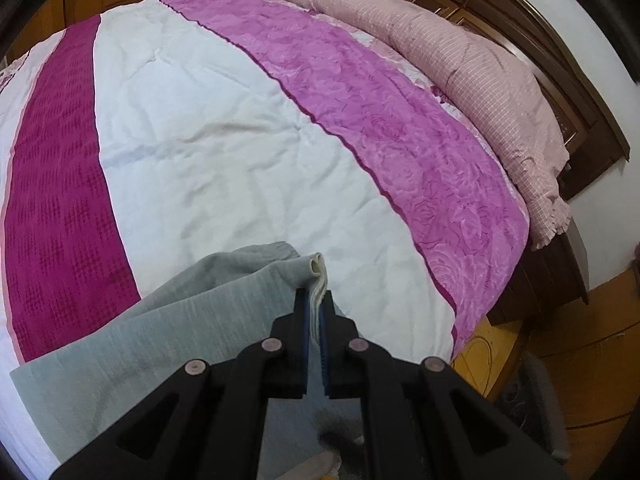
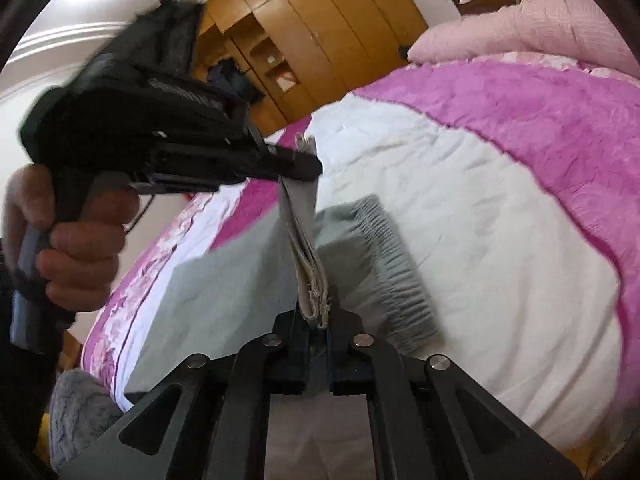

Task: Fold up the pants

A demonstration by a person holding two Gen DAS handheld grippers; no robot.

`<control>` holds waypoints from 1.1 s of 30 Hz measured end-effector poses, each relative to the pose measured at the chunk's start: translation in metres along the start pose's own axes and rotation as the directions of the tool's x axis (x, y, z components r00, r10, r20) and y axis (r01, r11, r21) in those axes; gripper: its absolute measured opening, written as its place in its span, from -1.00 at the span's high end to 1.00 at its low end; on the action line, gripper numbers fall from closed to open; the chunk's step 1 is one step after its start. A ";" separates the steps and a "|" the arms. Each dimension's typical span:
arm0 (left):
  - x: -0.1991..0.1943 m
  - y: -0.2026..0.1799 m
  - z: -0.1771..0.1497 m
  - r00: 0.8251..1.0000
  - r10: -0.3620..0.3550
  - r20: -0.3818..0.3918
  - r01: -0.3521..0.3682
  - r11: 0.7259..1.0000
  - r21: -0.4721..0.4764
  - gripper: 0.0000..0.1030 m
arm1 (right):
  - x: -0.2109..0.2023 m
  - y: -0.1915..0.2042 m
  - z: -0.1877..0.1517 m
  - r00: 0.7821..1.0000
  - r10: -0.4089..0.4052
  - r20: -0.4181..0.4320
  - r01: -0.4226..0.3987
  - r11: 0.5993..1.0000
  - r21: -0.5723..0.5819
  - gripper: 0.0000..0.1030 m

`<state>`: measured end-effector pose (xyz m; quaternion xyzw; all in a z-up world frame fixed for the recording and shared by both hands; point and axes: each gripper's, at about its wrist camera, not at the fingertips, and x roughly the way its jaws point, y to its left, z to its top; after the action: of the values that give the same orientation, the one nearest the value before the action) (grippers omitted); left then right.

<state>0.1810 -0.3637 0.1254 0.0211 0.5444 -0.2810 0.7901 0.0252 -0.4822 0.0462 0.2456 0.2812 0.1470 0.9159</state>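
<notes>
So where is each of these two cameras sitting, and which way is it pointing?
Left wrist: rides the left hand-held gripper, looking along its fingers across the bed toward the pillow; the jaws pinch the grey pants.
Right wrist: rides the right hand-held gripper, facing the wardrobe; it shows the left hand-held gripper and the person's left hand.
Shared: the pants, bed and pillow.

text: none legible | labels: none | brands: none | numbers: none | signs: none
</notes>
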 end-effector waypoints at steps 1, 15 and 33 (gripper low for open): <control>0.000 -0.001 0.001 1.000 -0.002 0.000 0.002 1.000 0.000 0.93 | 0.000 -0.007 0.001 1.000 -0.009 0.001 0.009 1.000 0.021 0.89; 0.069 -0.008 0.010 0.996 0.049 -0.074 -0.047 0.998 0.036 0.77 | -0.024 -0.040 0.020 0.970 -0.228 0.083 0.215 0.967 0.137 -0.20; -0.038 0.135 -0.170 0.933 0.295 0.205 -0.315 0.946 0.073 0.29 | 0.016 0.007 0.014 0.752 -0.651 0.100 0.658 0.733 -0.173 0.27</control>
<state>0.0904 -0.1771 0.0525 0.1195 0.4404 -0.1837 0.8707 0.0453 -0.4750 0.0534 0.0411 0.3187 -0.1613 0.9331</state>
